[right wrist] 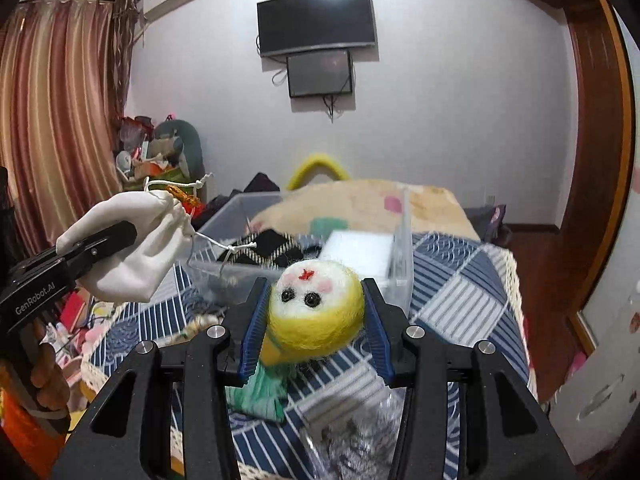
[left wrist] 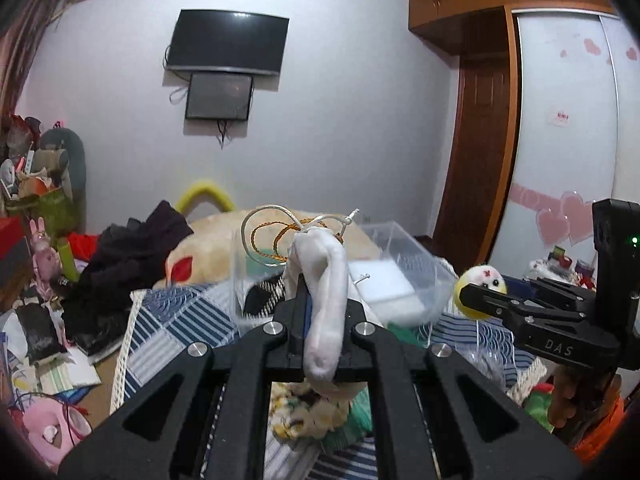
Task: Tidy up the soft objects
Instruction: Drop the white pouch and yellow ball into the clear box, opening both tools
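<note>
Clamped tight, my left gripper (left wrist: 320,312) pinches the white drawstring pouch (left wrist: 326,300) above the clear plastic bin (left wrist: 404,256) on the quilted bed (left wrist: 168,320). From the right wrist, my right gripper (right wrist: 316,316) squeezes the yellow felt ball (right wrist: 316,312) between both blue pads (right wrist: 252,332), just short of the bin (right wrist: 224,220).

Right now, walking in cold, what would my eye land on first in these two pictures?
Probably the yellow felt ball with a little face, squeezed between the right gripper's blue-padded jaws above the checked quilt. Next, the white pouch clamped in the left gripper, its cords looping upward. Behind both sits a clear bin on the bed, and a dark TV hangs on the far wall.
</note>
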Demonstrator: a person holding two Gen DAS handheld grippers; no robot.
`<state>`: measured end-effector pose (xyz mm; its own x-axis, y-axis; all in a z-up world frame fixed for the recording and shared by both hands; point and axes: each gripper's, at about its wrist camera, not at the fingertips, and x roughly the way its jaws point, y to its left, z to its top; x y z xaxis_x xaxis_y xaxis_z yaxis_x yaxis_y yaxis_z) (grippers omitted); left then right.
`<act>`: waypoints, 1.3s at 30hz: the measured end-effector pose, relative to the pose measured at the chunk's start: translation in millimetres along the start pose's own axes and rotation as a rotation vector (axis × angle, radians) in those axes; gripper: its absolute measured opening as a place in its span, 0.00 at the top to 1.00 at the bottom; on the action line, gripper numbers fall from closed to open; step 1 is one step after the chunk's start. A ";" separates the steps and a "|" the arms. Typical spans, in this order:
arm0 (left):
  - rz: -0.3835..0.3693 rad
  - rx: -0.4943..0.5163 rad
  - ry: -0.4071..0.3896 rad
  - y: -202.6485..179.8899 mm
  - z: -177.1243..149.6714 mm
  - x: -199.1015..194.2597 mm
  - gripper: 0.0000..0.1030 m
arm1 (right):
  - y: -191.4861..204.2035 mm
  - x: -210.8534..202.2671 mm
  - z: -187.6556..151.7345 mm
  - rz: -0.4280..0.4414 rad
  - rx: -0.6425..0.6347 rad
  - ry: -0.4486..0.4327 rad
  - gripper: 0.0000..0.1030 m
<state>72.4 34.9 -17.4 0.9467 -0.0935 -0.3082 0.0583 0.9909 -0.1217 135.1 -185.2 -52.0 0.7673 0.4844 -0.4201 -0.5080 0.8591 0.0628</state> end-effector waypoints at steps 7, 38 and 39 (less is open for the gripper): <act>0.011 -0.009 -0.043 2.8 22.8 14.1 0.95 | 1.1 8.7 21.9 -0.004 -0.015 -0.032 0.59; 0.038 0.012 0.243 21.0 1.2 144.7 0.95 | 18.5 126.0 37.7 -0.042 -0.084 0.255 0.59; 0.034 0.017 0.248 20.2 0.2 145.0 0.95 | 17.4 127.2 36.6 -0.040 -0.083 0.265 0.59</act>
<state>210.9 41.3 -64.4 0.8415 -0.0795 -0.5343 0.0353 0.9951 -0.0925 238.1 -102.6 -71.3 0.6641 0.3806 -0.6435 -0.5179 0.8549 -0.0289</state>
